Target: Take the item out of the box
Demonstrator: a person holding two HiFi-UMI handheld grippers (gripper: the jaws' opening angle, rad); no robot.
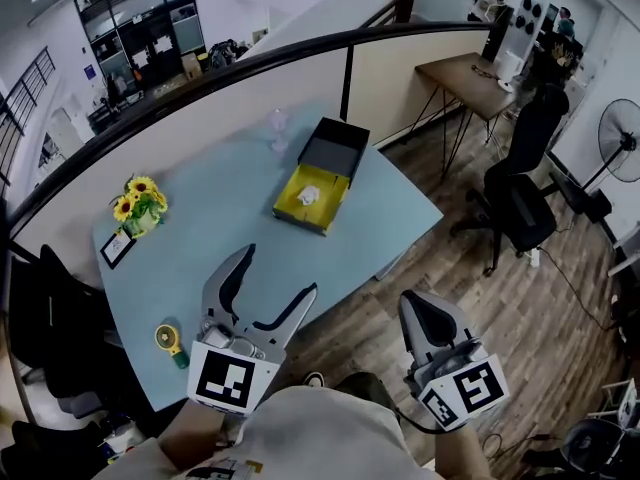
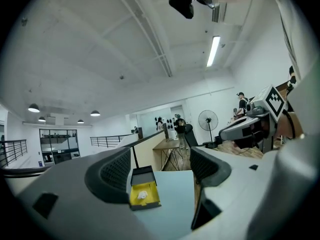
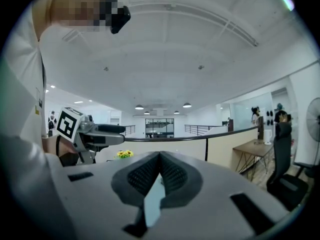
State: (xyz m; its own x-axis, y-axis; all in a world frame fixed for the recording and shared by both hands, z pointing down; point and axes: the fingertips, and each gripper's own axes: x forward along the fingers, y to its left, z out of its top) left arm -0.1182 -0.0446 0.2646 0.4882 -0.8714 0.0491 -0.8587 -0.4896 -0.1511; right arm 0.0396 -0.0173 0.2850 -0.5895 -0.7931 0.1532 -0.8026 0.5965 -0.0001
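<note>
An open box [image 1: 313,198] with a yellow lining and a dark lid [image 1: 335,146] folded back lies on the far right part of the light blue table [image 1: 230,228]. A small white crumpled item [image 1: 307,196] rests inside it. My left gripper [image 1: 276,286] hovers open over the table's near edge, well short of the box; its view frames the box [image 2: 144,195] and the white item [image 2: 142,194] between the jaws. My right gripper [image 1: 432,323] is held off the table to the right, above the wooden floor, jaws shut with nothing between them [image 3: 159,170].
A pot of sunflowers [image 1: 139,206] with a small card [image 1: 116,248] stands at the table's left. A yellow tape dispenser [image 1: 168,341] lies near the front left corner. A clear glass [image 1: 278,128] stands behind the box. An office chair [image 1: 520,193] and a wooden desk [image 1: 470,73] are on the right.
</note>
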